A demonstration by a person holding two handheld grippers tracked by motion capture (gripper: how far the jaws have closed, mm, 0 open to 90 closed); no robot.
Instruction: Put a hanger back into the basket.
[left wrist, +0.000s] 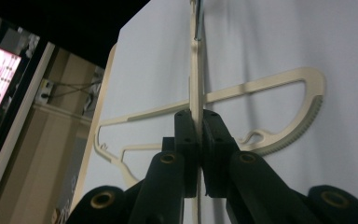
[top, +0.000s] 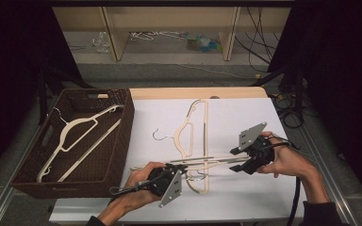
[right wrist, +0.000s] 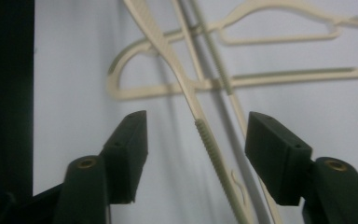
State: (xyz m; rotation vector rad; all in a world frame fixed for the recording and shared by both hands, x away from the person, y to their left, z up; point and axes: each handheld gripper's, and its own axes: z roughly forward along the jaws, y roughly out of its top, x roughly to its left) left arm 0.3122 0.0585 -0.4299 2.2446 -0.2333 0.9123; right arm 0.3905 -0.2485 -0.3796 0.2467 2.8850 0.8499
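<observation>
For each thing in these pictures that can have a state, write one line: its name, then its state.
Left gripper: shut on the lifted hanger.
Right gripper: open, jaws either side of the lifted hanger's arm, not pressing it.
Lifted hanger: held at its left end.
Second hanger: lying flat on the white table.
Basket: upright, holding one hanger.

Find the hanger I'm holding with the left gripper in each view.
High view: held hanger crosswise at lower centre.
Left gripper view: edge-on, vertical at centre, in shut jaws.
Right gripper view: slanting down between the open jaws.
Shared landmark: second hanger flat on the white table.
</observation>
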